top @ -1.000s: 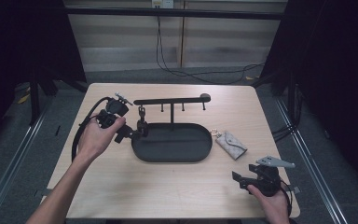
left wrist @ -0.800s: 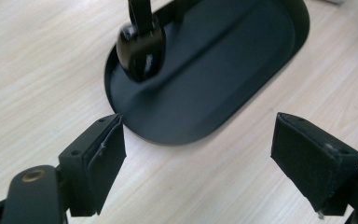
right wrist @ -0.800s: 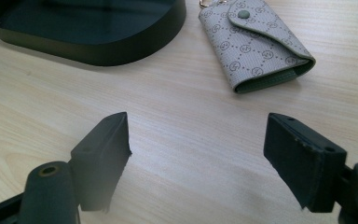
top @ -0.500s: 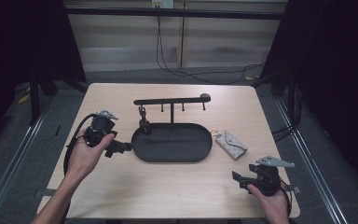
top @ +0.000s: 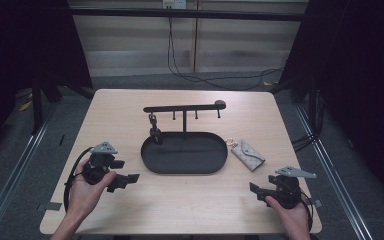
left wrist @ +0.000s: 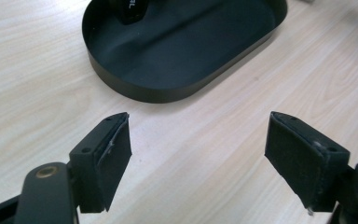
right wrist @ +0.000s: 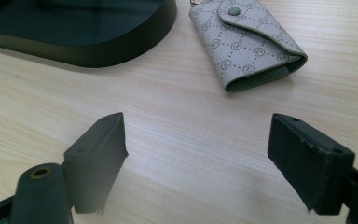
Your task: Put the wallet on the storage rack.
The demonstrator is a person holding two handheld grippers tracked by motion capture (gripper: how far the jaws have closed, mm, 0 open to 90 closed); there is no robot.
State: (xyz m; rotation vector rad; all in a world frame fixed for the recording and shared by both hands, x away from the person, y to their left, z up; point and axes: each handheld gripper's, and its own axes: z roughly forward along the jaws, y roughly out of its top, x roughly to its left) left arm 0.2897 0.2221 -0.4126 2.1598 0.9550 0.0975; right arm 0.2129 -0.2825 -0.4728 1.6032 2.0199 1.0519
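A black oval tray (top: 150, 162) lies mid-table, and behind it stands a black bar rack (top: 184, 107) with small hooks. From the leftmost hook hangs a black key fob (top: 155, 134), reaching down to the tray's left end. To the right of the tray, a grey patterned key pouch (top: 248, 153) lies flat on the table. My left gripper (top: 126, 171) hovers open at the front left, with nothing in it. It faces the tray (left wrist: 168, 95) and the fob (left wrist: 133, 10). At the front right, my right gripper (top: 258, 186) is open and faces the pouch (right wrist: 244, 39), with bare wood between its jaws.
The light wooden table (top: 190, 205) has bare wood along its front and on both sides of the tray. The tray's rim (right wrist: 98, 53) lies to the left beyond the right gripper. Dark floor and metal rails surround the table.
My left gripper has drawn back from the rack's left hook toward the front left of the table, open. The fob stays hanging there. The right gripper has not moved.
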